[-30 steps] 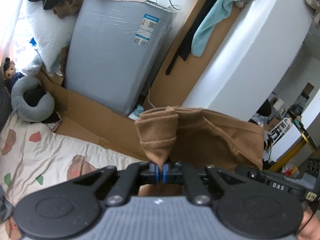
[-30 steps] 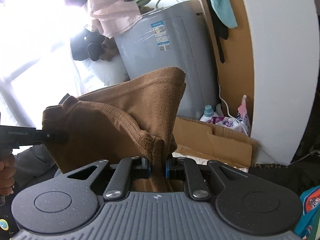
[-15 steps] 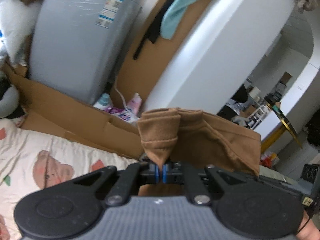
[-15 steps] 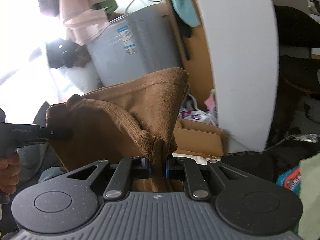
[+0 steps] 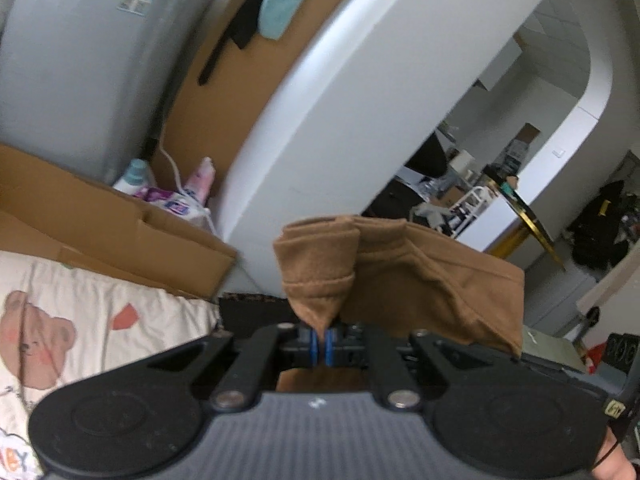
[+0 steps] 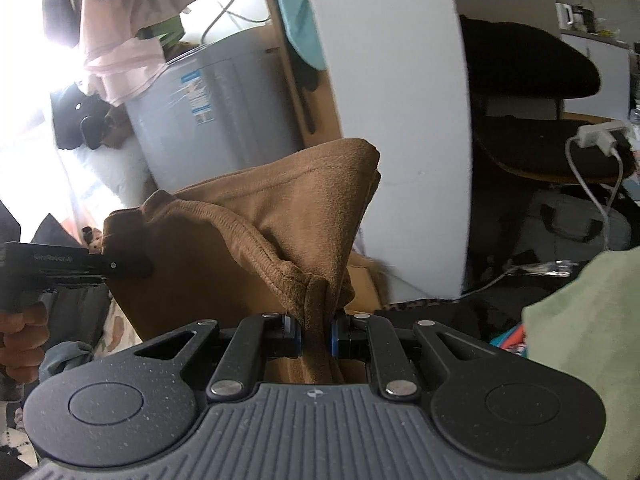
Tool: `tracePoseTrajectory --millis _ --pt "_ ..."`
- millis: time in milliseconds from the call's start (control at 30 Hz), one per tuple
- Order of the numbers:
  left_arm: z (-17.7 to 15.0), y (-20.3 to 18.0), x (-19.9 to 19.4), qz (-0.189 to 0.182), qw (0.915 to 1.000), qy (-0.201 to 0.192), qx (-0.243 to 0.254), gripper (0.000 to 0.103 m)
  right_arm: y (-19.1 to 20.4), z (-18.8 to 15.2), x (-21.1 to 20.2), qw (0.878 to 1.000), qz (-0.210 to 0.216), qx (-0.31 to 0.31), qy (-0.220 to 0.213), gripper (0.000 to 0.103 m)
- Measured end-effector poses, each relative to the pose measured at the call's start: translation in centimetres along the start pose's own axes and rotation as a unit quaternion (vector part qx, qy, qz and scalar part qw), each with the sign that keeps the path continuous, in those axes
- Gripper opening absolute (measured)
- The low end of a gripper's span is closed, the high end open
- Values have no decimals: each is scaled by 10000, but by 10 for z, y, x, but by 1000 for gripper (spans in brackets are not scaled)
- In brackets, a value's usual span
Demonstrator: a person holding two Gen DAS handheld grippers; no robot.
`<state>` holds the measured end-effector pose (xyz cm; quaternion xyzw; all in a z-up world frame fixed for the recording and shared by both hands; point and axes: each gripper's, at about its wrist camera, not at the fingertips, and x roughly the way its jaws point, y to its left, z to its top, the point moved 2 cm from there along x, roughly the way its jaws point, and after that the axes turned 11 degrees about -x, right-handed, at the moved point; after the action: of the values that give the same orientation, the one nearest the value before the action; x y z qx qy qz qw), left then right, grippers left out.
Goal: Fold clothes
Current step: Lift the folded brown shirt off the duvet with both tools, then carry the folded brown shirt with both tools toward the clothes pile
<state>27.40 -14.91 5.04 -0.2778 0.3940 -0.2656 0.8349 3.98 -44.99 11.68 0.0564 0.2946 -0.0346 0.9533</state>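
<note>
A brown garment point(image 5: 400, 276) hangs stretched in the air between both grippers. My left gripper point(image 5: 320, 346) is shut on one folded, hemmed corner of it. My right gripper point(image 6: 315, 338) is shut on the opposite bunched edge of the brown garment point(image 6: 288, 216), near a ribbed hem. In the right wrist view the left gripper point(image 6: 132, 268) shows at the far left, clamped on the cloth's other end, with a person's hand point(image 6: 20, 340) behind it. The lower part of the garment is hidden under the gripper bodies.
A bed sheet with bear prints point(image 5: 80, 320) lies at lower left, bordered by flattened cardboard point(image 5: 120, 220). A grey appliance point(image 5: 88, 60) and a white rounded wall point(image 5: 360, 100) stand behind. A pale green cloth point(image 6: 588, 360) and a dark chair point(image 6: 540, 100) are at right.
Both grippers have swung to the right with the brown garment still held between them; the grey appliance and the bed slid leftward in view, and the room beyond the white wall came into sight.
</note>
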Motion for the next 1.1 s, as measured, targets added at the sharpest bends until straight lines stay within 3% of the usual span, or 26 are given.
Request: tracePoseTrajectory --millis 533,733,1100 --pt "-21 -30 68 -692 9969 377 -8 4 -75 -31 -22 9972 -610 321 -289 12" --pt "-30 -29 103 -743 9955 532 264 4 -96 -52 3 9963 -727 427 -161 12" --pt "-48 21 172 -854 9926 821 276 4 -132 -105 70 9963 -629 562 148 12"
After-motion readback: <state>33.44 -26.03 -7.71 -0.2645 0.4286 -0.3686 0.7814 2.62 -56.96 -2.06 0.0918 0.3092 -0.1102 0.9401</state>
